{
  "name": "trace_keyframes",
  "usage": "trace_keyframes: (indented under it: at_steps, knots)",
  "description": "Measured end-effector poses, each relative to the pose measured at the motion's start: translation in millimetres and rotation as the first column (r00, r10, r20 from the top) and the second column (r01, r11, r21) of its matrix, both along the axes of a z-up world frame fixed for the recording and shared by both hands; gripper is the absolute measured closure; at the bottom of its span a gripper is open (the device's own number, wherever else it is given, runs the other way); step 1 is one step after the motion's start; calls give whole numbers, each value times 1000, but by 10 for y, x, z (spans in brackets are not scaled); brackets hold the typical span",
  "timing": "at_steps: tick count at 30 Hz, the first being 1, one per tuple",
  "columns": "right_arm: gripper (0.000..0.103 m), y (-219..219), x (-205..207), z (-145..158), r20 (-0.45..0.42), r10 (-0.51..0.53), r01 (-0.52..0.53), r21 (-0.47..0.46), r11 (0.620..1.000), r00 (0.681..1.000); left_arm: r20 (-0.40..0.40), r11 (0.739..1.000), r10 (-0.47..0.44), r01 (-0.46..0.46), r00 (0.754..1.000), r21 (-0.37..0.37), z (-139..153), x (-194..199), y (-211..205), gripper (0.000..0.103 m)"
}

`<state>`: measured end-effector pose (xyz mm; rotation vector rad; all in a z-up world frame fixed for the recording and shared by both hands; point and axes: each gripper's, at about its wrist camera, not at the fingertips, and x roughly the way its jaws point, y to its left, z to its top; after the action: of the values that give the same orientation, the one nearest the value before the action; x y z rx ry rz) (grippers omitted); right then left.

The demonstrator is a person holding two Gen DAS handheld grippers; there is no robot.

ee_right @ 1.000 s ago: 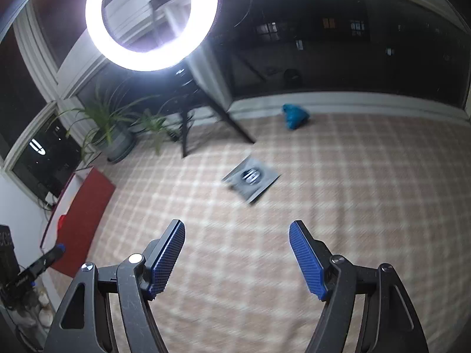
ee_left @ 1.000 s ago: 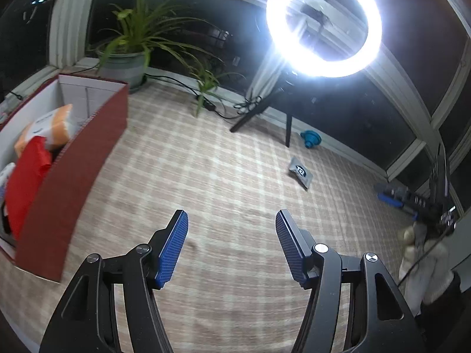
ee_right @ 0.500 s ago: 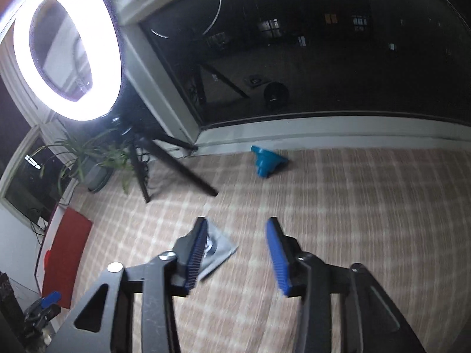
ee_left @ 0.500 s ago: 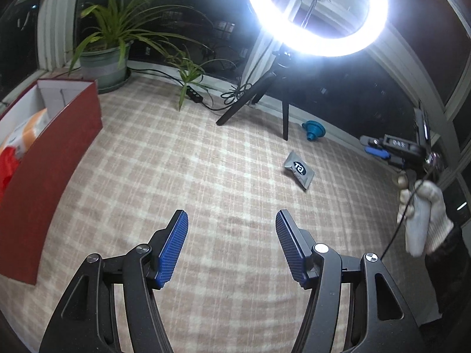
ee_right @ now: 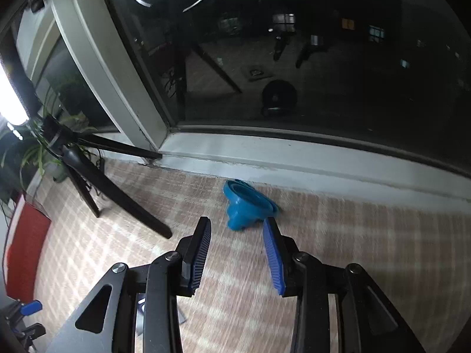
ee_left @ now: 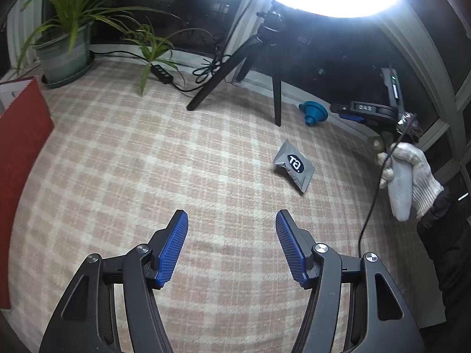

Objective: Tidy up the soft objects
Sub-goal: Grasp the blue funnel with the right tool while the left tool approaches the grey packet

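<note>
Both sets of jaws are released and hold nothing: the left gripper [ee_left: 232, 220] stands fairly wide over bare blanket, while the right gripper [ee_right: 237, 228] has just been narrowing its blue-padded jaws, with nothing between them.

Taking the blue collapsible silicone funnel [ee_right: 245, 204] as the landmark: it lies on its side on the pink-and-cream checked blanket [ee_left: 147, 158], close under the white window ledge [ee_right: 294, 158]. In the right wrist view it sits just beyond the fingertips and roughly centred on the gap, its wide mouth turned up and away toward the ledge and its narrow spout pointing back toward the jaws, slightly to their left. The long axis therefore runs nearly along the line the jaws point, so, as I judge it, a short push forward would bring the pads to either side of the spout end. The right hand is clearly the nearer one.

The grey foil pouch with a dark round logo [ee_left: 294, 167] lies on the blanket on the near side of the funnel. The left wrist view shows it well ahead and to the right of the left jaws; the right wrist view cannot confirm it, showing only a pale scrap under the gripper body.

Only the left view shows the gloved hand [ee_left: 412, 173] on the right gripper's handle and the glowing ring light on its black tripod [ee_left: 253, 56], whose legs stand left of the funnel. Only the right view shows the funnel's orientation. The red-sided storage box [ee_left: 20, 158] sits far to the funnel's left.
</note>
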<state>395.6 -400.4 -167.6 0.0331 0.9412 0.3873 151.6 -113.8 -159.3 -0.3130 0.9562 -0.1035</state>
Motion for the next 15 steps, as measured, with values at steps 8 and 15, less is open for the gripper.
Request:
trace_keyframes:
  at_steps: [8,15]
  knots:
    - [70,262,269,-149,8,70,-69,-96,993,997,-16,1000,6,-6,1000,3,-71,157,0,42]
    - [70,271,345,-137,35,84,-78,-146,986,996,-38,1000,-13,13,999,-6,-166,269,-95,42]
